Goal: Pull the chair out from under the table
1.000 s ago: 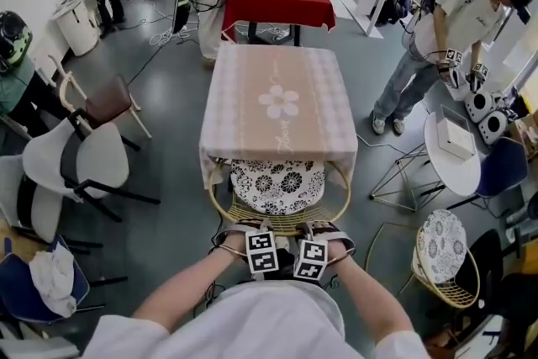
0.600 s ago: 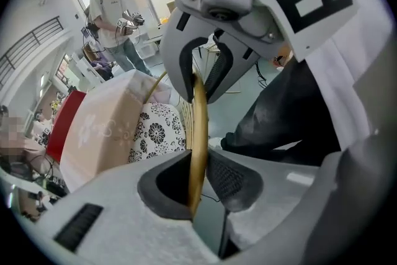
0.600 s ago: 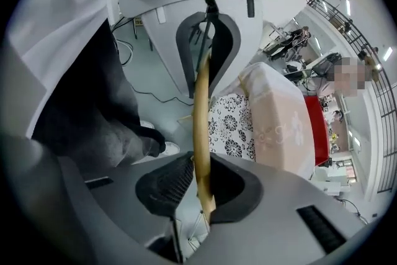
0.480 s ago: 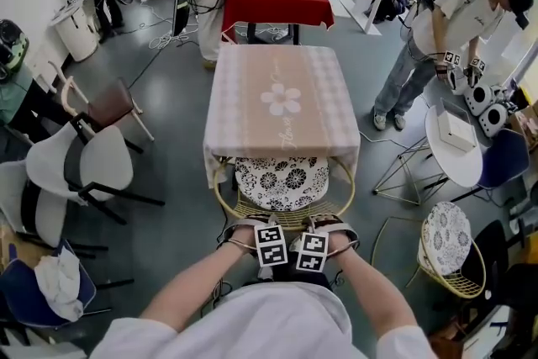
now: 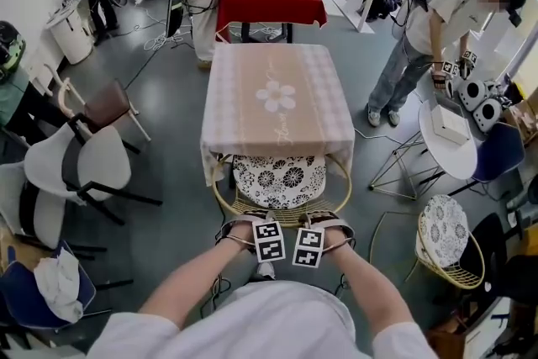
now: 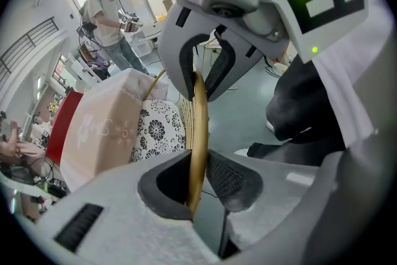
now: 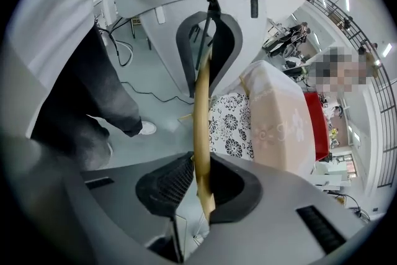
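Your left claw [image 6: 200,133] is clamped on the golden rim [image 6: 200,102] at the back of the chair [image 5: 280,181]. Its jaws have just been closing with that rim between them. Your right claw [image 7: 201,133] has closed the same way and bites the same rim just beside the left one. Both point steeply down at the middle of the chair's back.

So the grip looks made, and the pull itself seems not yet begun. Just beyond the claws lies the flowered cushion [image 6: 155,130], and its far edge sits under the hanging cloth of the table [image 5: 277,97]. The whole draw toward you is left.

Watch the edges. The rim curves forward on either side of the claws and passes close by the cloth's two near corners, so the hem could drag. Behind the claws stand your own legs [image 7: 93,102], with a cable [image 7: 124,49] on the floor near them, so you must step back as you pull. Well off to the right of the right claw stands a second wicker chair [image 5: 444,252]. Well off to the left stand white chairs [image 5: 80,164]. The floor straight back looks open enough.
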